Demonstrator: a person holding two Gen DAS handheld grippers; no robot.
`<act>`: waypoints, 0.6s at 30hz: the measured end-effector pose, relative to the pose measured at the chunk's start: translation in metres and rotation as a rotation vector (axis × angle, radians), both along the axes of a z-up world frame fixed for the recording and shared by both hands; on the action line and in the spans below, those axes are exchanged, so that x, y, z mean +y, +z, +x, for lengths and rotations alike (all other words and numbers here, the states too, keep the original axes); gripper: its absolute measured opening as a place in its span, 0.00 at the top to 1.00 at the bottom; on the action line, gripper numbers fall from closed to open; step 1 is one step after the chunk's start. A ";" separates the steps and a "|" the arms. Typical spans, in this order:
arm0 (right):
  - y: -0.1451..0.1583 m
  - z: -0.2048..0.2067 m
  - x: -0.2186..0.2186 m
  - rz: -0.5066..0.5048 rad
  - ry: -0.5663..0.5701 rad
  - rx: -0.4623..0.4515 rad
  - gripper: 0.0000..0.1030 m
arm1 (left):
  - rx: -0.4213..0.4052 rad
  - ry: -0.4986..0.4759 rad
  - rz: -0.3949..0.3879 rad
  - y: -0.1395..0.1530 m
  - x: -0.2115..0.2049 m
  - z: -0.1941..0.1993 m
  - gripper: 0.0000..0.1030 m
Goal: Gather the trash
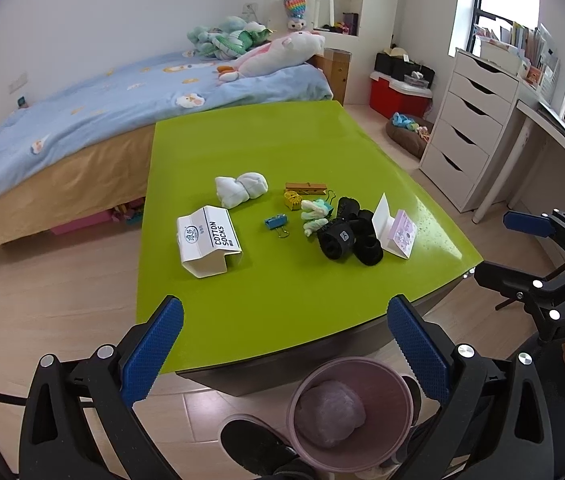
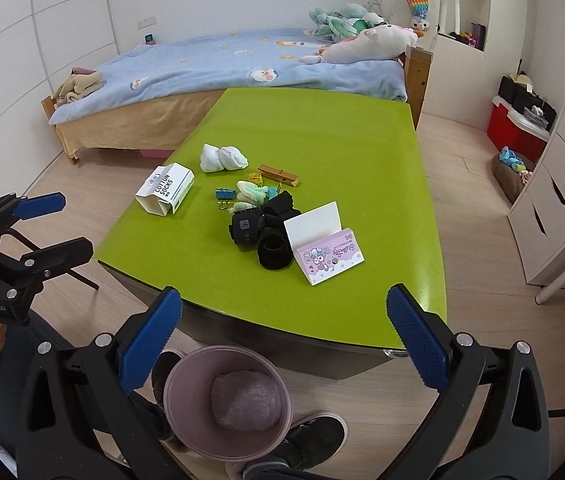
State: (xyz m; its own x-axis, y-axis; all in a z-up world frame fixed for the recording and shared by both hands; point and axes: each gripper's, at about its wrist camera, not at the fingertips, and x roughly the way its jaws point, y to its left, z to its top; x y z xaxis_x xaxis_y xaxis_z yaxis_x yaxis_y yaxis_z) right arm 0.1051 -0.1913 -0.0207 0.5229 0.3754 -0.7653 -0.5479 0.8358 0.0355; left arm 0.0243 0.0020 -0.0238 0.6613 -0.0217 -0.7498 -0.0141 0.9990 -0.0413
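**Both grippers wide, off the near table edge**

Left wrist: left gripper [image 1: 284, 354] jaws spread, empty, over the near edge of the green table [image 1: 242, 136]. Pink bin [image 1: 348, 410] sits on the floor below with a crumpled wad inside. Cotton socks box [image 1: 209, 241] lies near the left edge; the far half is bare.

Right wrist: right gripper [image 2: 282, 340] also released. Pink card box [image 2: 328, 258] stands open near the front edge (its printed face reads only here). Black socks [image 2: 264, 236] touch it.
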 end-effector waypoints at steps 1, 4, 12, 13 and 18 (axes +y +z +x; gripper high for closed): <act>0.000 0.002 0.000 -0.006 0.000 -0.001 0.03 | 0.001 -0.001 0.000 -0.001 -0.001 0.001 0.05; -0.001 0.011 -0.001 -0.019 0.003 0.000 0.03 | 0.004 -0.003 0.000 -0.001 -0.002 0.002 0.05; -0.011 0.053 0.004 -0.063 0.057 0.038 0.03 | 0.006 -0.022 -0.029 -0.001 -0.003 0.006 0.05; -0.015 0.059 0.006 -0.080 0.072 0.041 0.03 | 0.008 -0.023 -0.029 -0.002 -0.004 0.006 0.05; -0.041 0.084 0.019 -0.176 0.149 0.072 0.03 | 0.013 -0.027 -0.042 -0.002 -0.002 0.007 0.05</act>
